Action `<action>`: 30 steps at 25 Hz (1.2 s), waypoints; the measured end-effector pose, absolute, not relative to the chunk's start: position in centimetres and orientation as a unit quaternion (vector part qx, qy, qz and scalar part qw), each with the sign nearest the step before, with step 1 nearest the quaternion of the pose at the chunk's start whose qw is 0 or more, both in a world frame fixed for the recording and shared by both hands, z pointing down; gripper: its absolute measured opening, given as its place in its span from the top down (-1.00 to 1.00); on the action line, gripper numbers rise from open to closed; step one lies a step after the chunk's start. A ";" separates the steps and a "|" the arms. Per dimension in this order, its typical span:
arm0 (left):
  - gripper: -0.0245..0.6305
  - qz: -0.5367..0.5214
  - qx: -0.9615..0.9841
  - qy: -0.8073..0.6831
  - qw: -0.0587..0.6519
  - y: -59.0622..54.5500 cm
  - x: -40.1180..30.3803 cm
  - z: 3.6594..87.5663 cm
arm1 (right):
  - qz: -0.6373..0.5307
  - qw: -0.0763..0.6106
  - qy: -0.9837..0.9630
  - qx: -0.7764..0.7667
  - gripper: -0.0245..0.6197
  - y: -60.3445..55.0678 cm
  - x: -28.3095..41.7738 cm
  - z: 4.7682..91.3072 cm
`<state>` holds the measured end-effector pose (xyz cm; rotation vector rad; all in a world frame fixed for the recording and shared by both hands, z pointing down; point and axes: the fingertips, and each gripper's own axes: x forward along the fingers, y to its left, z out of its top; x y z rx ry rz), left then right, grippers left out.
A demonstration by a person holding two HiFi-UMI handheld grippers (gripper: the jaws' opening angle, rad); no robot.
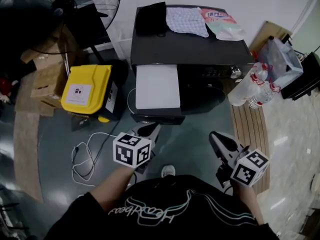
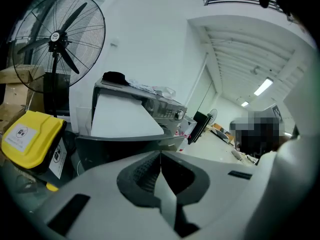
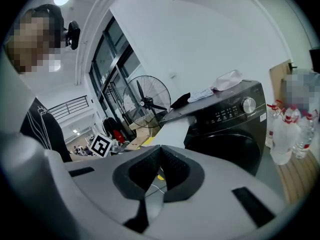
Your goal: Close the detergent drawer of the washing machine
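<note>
Detergent drawer (image 1: 157, 86) juts out at the washing machine's (image 1: 200, 46) front left corner; left gripper (image 1: 150, 129) and right gripper (image 1: 216, 137) hover nearby, jaws together, empty.

Looks like an open workshop or test hall, not a home. Shows in the bare grey floor (image 1: 55, 139) with a loose white cable (image 1: 80, 156), cardboard boxes (image 1: 47, 84), a yellow case (image 1: 86, 88) and a big pedestal fan (image 2: 59, 36) beside a lone washing machine (image 1: 190, 46); also in strip lights (image 2: 263, 86) overhead and tall windows (image 3: 107, 59).
</note>
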<state>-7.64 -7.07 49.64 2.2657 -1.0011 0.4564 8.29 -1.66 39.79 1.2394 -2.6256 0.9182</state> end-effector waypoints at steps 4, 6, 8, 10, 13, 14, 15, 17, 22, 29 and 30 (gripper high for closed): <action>0.84 0.186 0.853 -0.383 0.301 -7.7 -7.6 50.6 | 0.312 0.048 -0.858 0.406 0.84 -1.9 8.5 40.6; 0.84 0.190 0.851 -0.387 0.299 -8.1 -7.6 50.9 | 0.316 0.048 -0.857 0.404 0.84 -2.2 8.5 40.9; 0.84 0.191 0.849 -0.390 0.300 -8.3 -7.6 51.2 | 0.318 0.050 -0.859 0.397 0.84 -2.2 8.3 41.2; 0.84 0.193 0.847 -0.393 0.302 -8.4 -7.6 51.5 | 0.318 0.051 -0.863 0.390 0.84 -2.2 7.9 41.3; 0.84 0.194 0.842 -0.401 0.304 -8.6 -7.7 52.0 | 0.322 0.049 -0.863 0.386 0.84 -2.4 7.8 41.6; 0.84 0.194 0.841 -0.404 0.304 -8.7 -7.8 52.1 | 0.322 0.049 -0.863 0.386 0.84 -2.6 7.9 41.6; 0.84 0.194 0.840 -0.407 0.303 -8.8 -7.8 52.2 | 0.322 0.049 -0.863 0.386 0.84 -2.6 7.9 41.7; 0.84 0.193 0.838 -0.411 0.303 -8.9 -7.9 52.2 | 0.320 0.049 -0.864 0.386 0.84 -2.6 8.0 41.6; 0.84 0.190 0.833 -0.421 0.306 -8.8 -7.9 52.2 | 0.319 0.045 -0.863 0.389 0.84 -2.3 8.6 41.0; 0.85 0.182 0.826 -0.439 0.304 -9.1 -7.8 52.2 | 0.327 0.038 -0.863 0.383 0.84 -3.0 9.4 41.4; 0.85 0.182 0.825 -0.441 0.304 -9.1 -7.8 52.1 | 0.329 0.038 -0.864 0.380 0.84 -3.1 9.4 41.5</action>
